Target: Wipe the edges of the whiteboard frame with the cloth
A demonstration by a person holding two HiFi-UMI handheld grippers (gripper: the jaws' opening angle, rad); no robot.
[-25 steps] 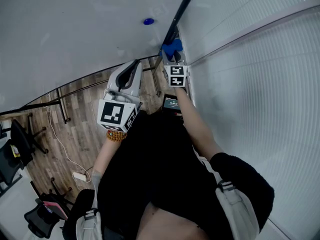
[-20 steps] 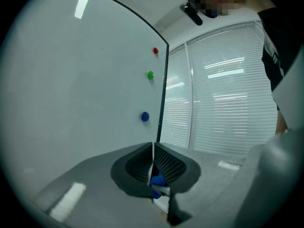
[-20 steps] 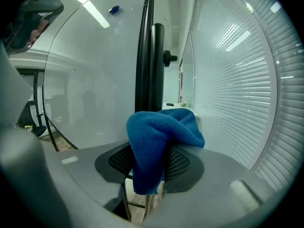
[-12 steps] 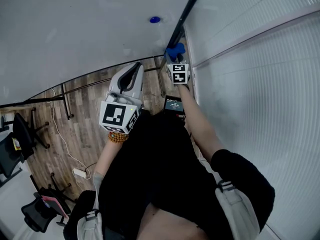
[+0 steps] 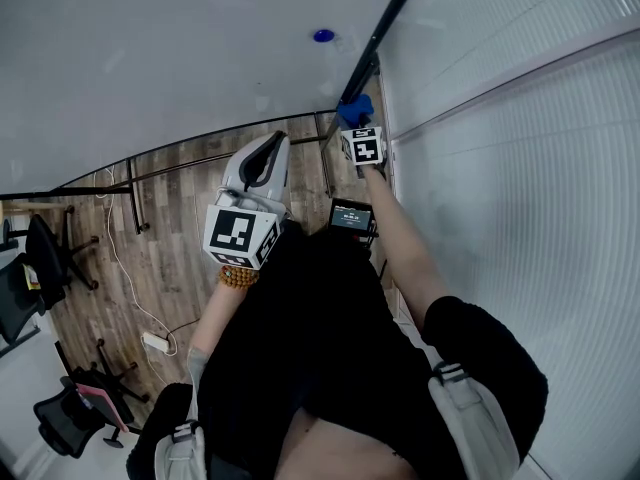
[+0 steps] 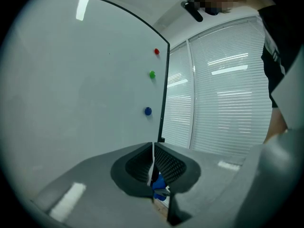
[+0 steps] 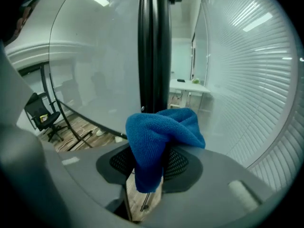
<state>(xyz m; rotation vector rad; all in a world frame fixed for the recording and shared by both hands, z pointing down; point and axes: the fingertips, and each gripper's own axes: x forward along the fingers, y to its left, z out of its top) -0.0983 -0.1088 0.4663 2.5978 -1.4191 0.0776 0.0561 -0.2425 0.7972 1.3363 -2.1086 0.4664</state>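
Right claw pinches the blue cloth — soft, light, best gripped mid-bunch — seemingly touching the black frame edge at twelve o'clock; left claw closed, empty.

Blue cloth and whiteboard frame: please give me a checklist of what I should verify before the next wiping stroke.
1. Blue cloth clamped in the right gripper: ok.
2. Cloth lined up with the black frame edge: ok.
3. Cloth pressing on the frame: cannot tell.
4. Left gripper shut, empty, apart from the frame: ok.
5. Blue magnet on the board, beside the frame and not on it: ok.
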